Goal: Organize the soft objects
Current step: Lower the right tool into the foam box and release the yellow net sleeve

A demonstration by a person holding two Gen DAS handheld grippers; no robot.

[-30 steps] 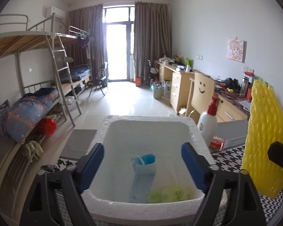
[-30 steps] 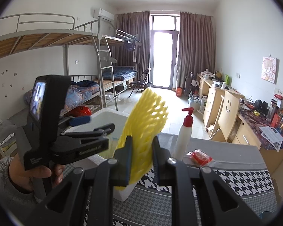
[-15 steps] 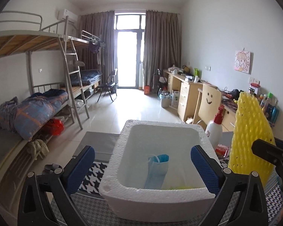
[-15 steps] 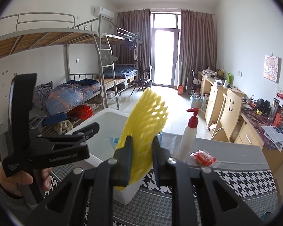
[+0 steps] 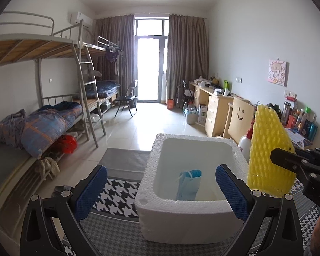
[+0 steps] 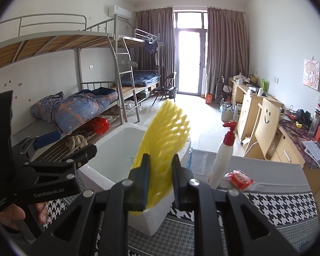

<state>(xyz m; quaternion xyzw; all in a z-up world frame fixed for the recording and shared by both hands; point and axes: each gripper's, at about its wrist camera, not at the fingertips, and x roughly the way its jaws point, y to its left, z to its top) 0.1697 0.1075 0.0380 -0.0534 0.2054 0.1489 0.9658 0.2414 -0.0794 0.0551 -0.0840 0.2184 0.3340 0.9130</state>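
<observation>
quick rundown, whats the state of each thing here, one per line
left gripper: open, nothing between its pads
right gripper: shut on the yellow foam net
yellow foam net: held upright, beside the box
foam box: open-topped, on the houndstooth cloth
blue face mask: inside the box, leaning on its near wall
pump bottle: upright, red pump on
red packet: lying flat by the bottle

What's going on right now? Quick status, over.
Left gripper open, empty. Right gripper shut on yellow foam net, beside white foam box. Blue mask already inside. Nothing blocking the box.
</observation>
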